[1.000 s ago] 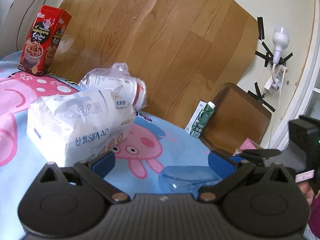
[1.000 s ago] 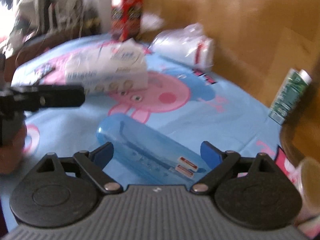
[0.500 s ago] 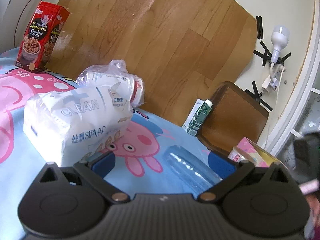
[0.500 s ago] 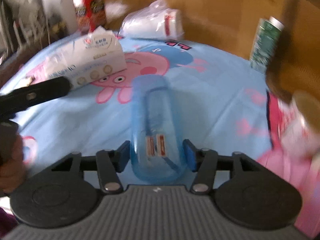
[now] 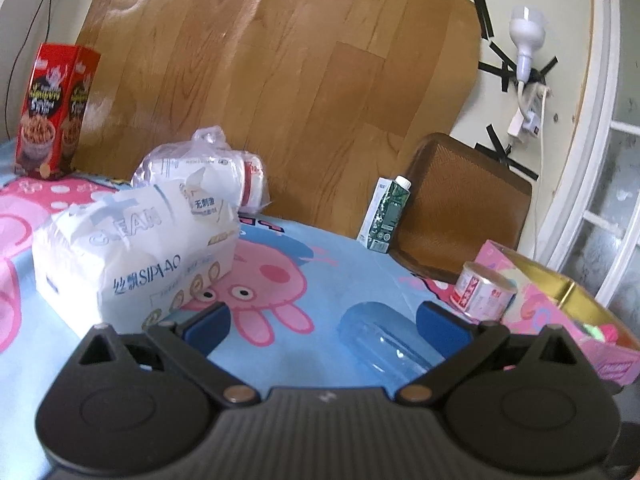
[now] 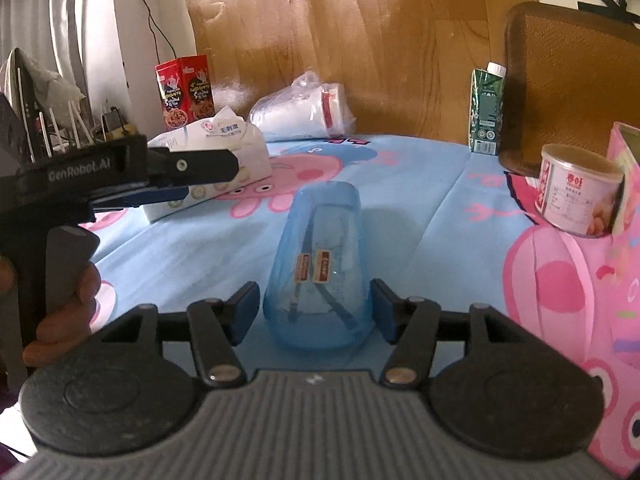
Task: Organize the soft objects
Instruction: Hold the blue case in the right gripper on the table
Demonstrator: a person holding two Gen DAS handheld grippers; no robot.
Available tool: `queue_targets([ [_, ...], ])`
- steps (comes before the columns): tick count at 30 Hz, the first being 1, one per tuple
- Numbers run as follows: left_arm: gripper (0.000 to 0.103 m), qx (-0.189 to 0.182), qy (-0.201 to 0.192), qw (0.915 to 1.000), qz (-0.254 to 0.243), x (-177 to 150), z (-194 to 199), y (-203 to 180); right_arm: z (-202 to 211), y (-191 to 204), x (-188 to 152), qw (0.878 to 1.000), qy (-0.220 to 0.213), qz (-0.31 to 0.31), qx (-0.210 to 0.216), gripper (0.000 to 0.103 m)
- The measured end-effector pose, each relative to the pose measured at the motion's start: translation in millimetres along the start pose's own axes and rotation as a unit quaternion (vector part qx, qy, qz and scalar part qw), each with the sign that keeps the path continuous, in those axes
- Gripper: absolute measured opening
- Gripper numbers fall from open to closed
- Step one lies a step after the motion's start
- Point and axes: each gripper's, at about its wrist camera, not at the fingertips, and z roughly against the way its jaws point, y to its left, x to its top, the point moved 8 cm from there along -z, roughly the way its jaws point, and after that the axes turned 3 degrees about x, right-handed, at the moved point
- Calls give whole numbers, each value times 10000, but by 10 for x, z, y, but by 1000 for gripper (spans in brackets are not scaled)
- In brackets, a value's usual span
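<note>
The right gripper was placed around the near end of a translucent blue pouch lying on the cartoon-printed sheet. Its fingers stood apart, one at each side of the pouch; whether they touched it could not be told. For a sound hold, the fingers would best be closed slowly and evenly on the wide near end, since a soft, slippery case is likely to buckle or squirt forward if pinched hard.

The left gripper was held with its fingers wide apart and empty, above the sheet and just beside a tissue pack. The pouch lay low between those fingers in its view, clear of them. A bagged roll of white goods lay behind the tissue pack.

Compared with half a second before, the right fingers were set slightly wider off the pouch, and the left view had been swung right, so a small tin and a pink box were brought into sight.
</note>
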Motion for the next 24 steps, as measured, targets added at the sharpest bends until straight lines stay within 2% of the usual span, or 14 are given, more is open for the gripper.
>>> queue_targets([
  [9,103,560,-418,9946,-766,8,86,-187,49,-25,-17,9995,-80,-258,173,65],
  [14,103,856,-547,9911,-857,21,119,-190,54,-28,-16,9992,-99,-310,240,68],
  [20,103,1109,-879,9839,-1094,44,220,-246,67,-35,-17,9989,-128,-368,262,70],
  [24,103,1198,-910,9825,-1096,56,230,-235,71,-46,-14,9988,-141,-399,259,70],
])
